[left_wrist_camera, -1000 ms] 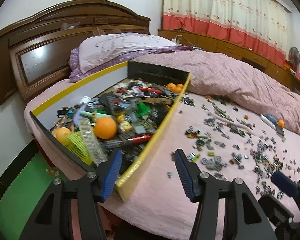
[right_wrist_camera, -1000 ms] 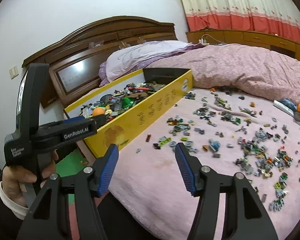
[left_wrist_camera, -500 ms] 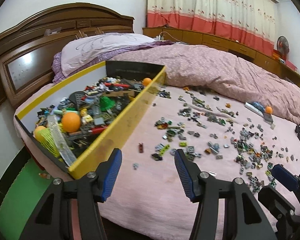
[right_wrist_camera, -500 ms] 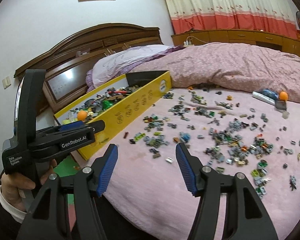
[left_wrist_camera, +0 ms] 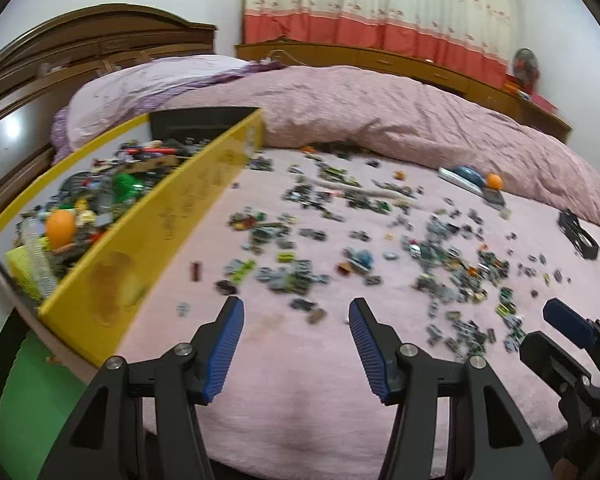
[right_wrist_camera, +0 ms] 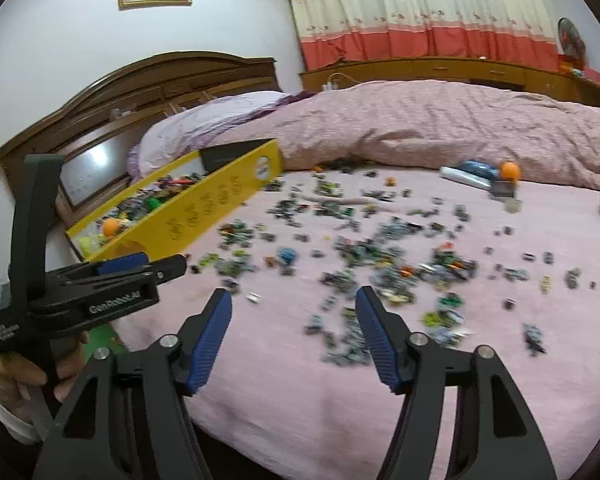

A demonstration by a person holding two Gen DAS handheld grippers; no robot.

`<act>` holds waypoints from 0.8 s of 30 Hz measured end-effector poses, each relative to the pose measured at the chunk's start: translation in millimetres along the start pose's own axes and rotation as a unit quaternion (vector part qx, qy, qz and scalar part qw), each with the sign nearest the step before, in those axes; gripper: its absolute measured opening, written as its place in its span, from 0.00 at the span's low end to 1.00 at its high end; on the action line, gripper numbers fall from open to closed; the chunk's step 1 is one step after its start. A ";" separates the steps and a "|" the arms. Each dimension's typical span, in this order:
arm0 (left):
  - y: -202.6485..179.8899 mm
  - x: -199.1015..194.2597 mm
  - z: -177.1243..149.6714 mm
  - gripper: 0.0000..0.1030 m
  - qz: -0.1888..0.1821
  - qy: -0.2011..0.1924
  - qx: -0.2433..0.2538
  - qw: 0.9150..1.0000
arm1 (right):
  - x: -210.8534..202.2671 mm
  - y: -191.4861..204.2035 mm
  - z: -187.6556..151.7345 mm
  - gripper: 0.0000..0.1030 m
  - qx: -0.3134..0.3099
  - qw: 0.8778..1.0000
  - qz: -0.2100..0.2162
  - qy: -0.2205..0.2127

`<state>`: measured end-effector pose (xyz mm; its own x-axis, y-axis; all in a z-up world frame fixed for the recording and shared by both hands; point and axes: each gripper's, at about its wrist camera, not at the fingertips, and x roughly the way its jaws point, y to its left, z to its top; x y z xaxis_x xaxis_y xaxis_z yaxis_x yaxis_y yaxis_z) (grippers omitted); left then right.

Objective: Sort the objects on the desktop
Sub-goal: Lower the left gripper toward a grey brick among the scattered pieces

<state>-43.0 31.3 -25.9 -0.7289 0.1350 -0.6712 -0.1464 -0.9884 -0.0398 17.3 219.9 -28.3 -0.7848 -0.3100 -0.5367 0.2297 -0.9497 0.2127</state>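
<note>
Many small toy bricks (left_wrist_camera: 364, 236) lie scattered over the pink bedsheet (left_wrist_camera: 300, 380); they also show in the right wrist view (right_wrist_camera: 380, 256). A long yellow box (left_wrist_camera: 168, 220) full of mixed toys with an orange ball (left_wrist_camera: 60, 223) stands at the left; it also shows in the right wrist view (right_wrist_camera: 204, 216). My left gripper (left_wrist_camera: 296, 312) is open and empty above the sheet's near edge, right of the box. My right gripper (right_wrist_camera: 294, 304) is open and empty, just short of the bricks. The left gripper's body (right_wrist_camera: 100, 292) shows at the left of the right wrist view.
A blue-and-white item with an orange ball (right_wrist_camera: 509, 171) lies at the back right. A black object (left_wrist_camera: 578, 234) sits at the right edge. A rumpled pink quilt (right_wrist_camera: 440, 128) and a pillow (left_wrist_camera: 140, 88) lie behind. The headboard (right_wrist_camera: 140, 92) stands at the left.
Both views have swung to the right, away from the yellow box and toward the scattered bricks. Both grippers stay open and empty.
</note>
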 end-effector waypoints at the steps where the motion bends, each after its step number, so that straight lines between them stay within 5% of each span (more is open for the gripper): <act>1: -5.3 3.5 -1.5 0.54 -0.008 0.001 0.005 1.000 | -1.4 -5.0 -2.7 0.66 0.000 1.000 -0.008 0.000; 10: -38.4 23.5 -18.0 0.54 -0.067 0.020 0.034 0.997 | -0.6 -42.3 -19.7 0.66 0.013 0.998 -0.054 0.014; 24: -79.0 49.9 -19.2 0.54 -0.135 0.018 0.070 0.988 | 1.1 -56.4 -40.2 0.66 0.008 0.997 -0.065 0.026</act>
<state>-54.9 114.8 -70.4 -0.6272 0.3872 -0.6758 -0.4256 -0.8971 -0.1190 26.6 271.3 -73.6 -0.7759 -0.1862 -0.6028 0.1177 -0.9814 0.1518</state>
